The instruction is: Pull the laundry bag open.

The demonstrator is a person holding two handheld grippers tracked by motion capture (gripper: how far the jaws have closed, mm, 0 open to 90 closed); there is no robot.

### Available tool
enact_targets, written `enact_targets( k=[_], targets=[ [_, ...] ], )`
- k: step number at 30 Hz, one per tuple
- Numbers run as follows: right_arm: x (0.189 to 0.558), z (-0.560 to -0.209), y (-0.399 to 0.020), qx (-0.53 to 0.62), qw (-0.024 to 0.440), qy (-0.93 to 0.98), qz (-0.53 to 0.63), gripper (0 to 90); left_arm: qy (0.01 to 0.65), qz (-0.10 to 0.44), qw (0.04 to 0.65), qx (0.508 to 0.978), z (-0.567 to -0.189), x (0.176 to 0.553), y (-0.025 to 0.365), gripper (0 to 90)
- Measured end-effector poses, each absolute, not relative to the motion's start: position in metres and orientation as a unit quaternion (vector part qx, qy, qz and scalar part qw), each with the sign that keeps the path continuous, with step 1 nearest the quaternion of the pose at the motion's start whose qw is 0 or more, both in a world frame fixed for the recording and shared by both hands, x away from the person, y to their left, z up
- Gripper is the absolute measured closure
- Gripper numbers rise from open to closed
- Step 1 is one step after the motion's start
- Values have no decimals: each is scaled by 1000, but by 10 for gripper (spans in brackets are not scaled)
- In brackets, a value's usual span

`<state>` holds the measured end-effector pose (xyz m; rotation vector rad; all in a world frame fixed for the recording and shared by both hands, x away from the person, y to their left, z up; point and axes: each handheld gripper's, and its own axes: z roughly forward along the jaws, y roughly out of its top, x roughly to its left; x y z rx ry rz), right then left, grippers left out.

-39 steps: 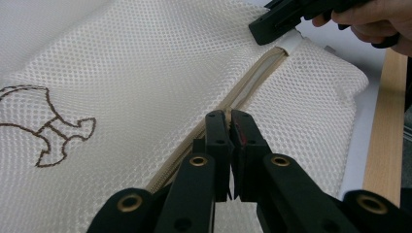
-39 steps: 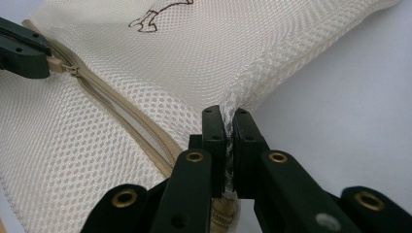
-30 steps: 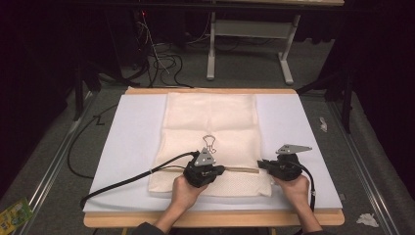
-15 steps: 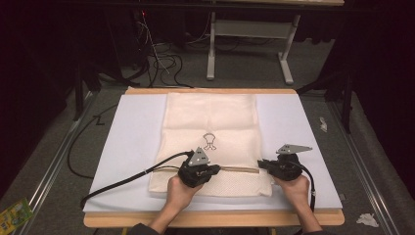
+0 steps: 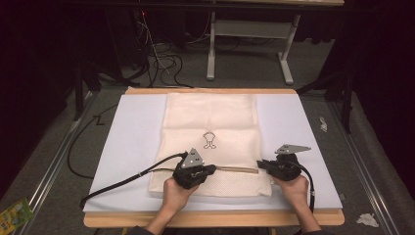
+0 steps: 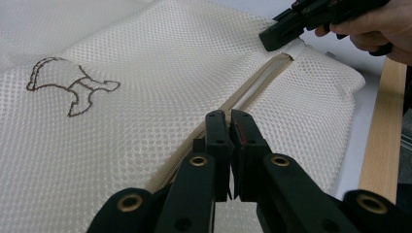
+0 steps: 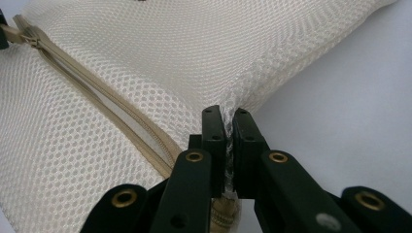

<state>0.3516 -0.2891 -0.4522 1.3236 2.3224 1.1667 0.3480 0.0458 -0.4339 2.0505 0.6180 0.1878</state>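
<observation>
A cream mesh zip bag [image 5: 210, 122] lies flat on the white mat [image 5: 132, 142], with a small brown outline figure [image 5: 209, 139] stitched at its middle. Its beige zipper [image 5: 237, 169] runs along the near part and gapes open between the two grippers. My left gripper [image 5: 213, 169] is shut on the zipper pull; in the left gripper view its jaws [image 6: 229, 116] are closed over the zipper line [image 6: 252, 92]. My right gripper [image 5: 259, 165] is shut on the bag's mesh at the right end of the zipper [image 7: 97, 92], pinching the fabric [image 7: 227, 114].
The mat covers a wooden table whose front edge [image 5: 210, 219] is near my hands. A black cable [image 5: 127, 178] trails left from the left gripper. Crumpled paper [image 5: 366, 219] and a green packet [image 5: 12, 213] lie on the floor. A desk frame [image 5: 249, 34] stands behind.
My left gripper has slid a little to the left along the zipper, and the open stretch of zipper has grown. The right gripper has stayed in place.
</observation>
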Motion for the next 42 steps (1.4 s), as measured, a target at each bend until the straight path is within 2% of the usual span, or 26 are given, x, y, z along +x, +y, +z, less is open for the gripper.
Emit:
enact_targets(
  k=[42],
  targets=[
    [353,-449,-285,440,112,800,394,876,280,84,497,817,-429,343,80,872]
  ],
)
